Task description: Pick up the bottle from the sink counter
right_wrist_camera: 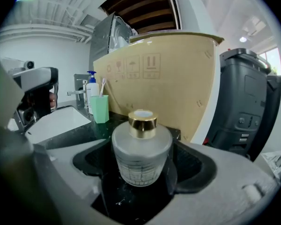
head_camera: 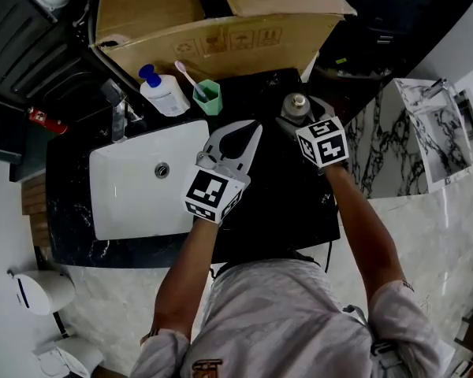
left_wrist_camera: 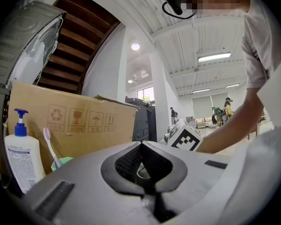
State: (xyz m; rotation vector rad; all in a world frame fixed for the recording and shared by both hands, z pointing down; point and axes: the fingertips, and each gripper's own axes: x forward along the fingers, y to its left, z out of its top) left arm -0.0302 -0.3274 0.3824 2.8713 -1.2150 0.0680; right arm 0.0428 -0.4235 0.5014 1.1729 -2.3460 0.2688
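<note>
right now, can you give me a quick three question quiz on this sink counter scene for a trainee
1. True or false: the left claw is wide open.
2. What stands between the jaws of the right claw? A: tap. B: frosted bottle with a gold cap. C: pump dispenser.
3. Fill in: the green cup holds a ____.

Key: 1 false, it is shut. 2 B, and the jaws stand apart from it. 3 toothbrush.

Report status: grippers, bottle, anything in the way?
Right gripper open, jaws flanking bottle, not yet gripping. Left gripper shut, empty. Bottle upright on counter. Cardboard box behind, not blocking.
</note>
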